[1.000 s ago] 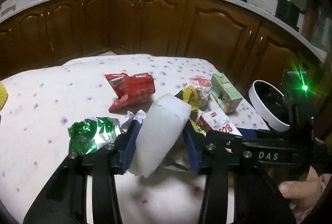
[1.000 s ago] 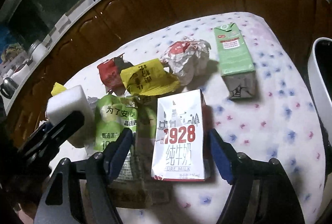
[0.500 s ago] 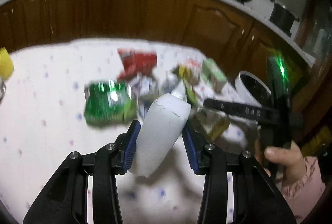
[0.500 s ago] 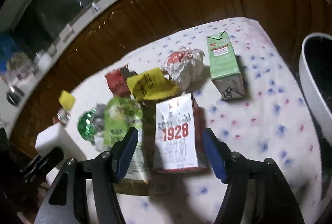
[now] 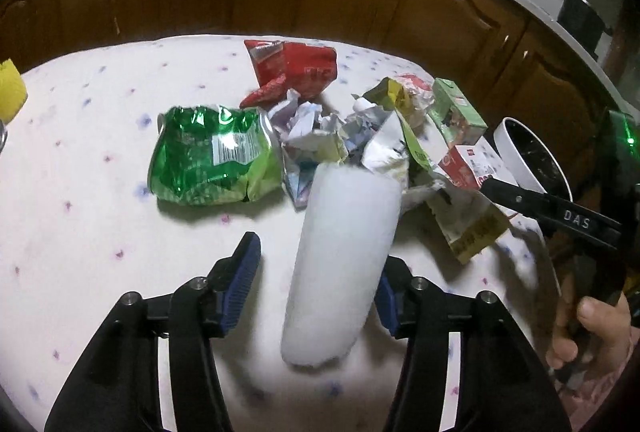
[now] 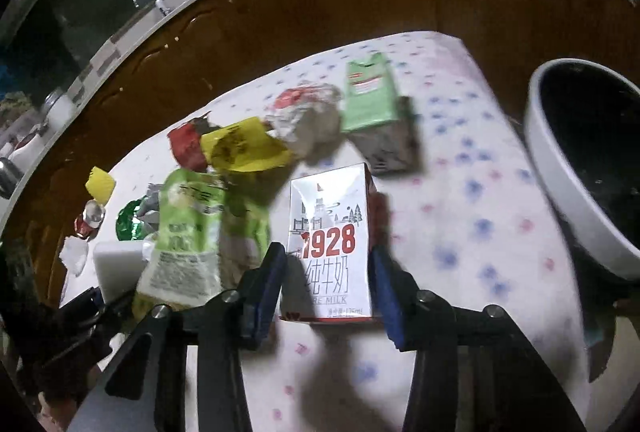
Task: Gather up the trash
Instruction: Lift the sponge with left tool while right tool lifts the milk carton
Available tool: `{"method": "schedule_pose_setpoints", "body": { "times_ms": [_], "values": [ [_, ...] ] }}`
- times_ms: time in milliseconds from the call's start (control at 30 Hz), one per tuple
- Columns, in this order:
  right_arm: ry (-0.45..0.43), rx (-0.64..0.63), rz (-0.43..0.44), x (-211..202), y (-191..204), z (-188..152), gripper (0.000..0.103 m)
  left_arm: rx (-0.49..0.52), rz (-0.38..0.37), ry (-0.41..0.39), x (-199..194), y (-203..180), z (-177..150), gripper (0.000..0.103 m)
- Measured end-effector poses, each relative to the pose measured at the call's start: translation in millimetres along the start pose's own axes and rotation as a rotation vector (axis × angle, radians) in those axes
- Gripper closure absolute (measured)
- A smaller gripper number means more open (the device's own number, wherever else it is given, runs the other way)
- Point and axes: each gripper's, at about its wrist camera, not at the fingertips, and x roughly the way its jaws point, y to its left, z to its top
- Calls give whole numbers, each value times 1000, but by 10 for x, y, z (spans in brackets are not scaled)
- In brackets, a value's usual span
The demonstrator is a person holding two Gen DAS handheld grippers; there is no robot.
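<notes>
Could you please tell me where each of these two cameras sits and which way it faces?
Left wrist: on the left hand-held gripper, angled down at a white sponge block; jaws just opened; a hand shows.
Right wrist: on the right hand-held gripper, angled down, jaws just closing around the 1928 milk carton.
Shared: the carton, sponge and white bin.

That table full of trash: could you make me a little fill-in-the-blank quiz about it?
1. The carton between the right tongs is printed with the number ____.
2. The block by the left tongs is coloured ____.
3. The crisp bag left of the crumpled paper is ____.
4. The bin has a ____ rim.

Answers: 1928; white; green; white
</notes>
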Motion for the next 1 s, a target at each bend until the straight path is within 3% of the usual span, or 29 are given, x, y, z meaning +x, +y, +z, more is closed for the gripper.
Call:
{"method": "schedule_pose_setpoints", "body": {
  "times_ms": [267,300,333,467,767,1000],
  "values": [
    [19,-68,-40,90,111,-4,48,-23,34,-55,-141,92,-57,48],
    [16,-79,-52,117,130,-14,49,-22,42,-63,-151,106,-49,50],
    [19,-92,-66,148,142,-29,55,-24,39,-64,-147,126,-32,63],
    [-12,-84,-45,41,100,-98,55,-22,9,-74,-238,119,-22,72],
    [-121,0,16,-599,-222,-223,55,65,-100,-201,-818,-304,10,74],
    [-179,72,18,-964,-532,-283,55,171,-182,-187,-708,-894,81,75]
  ]
}}
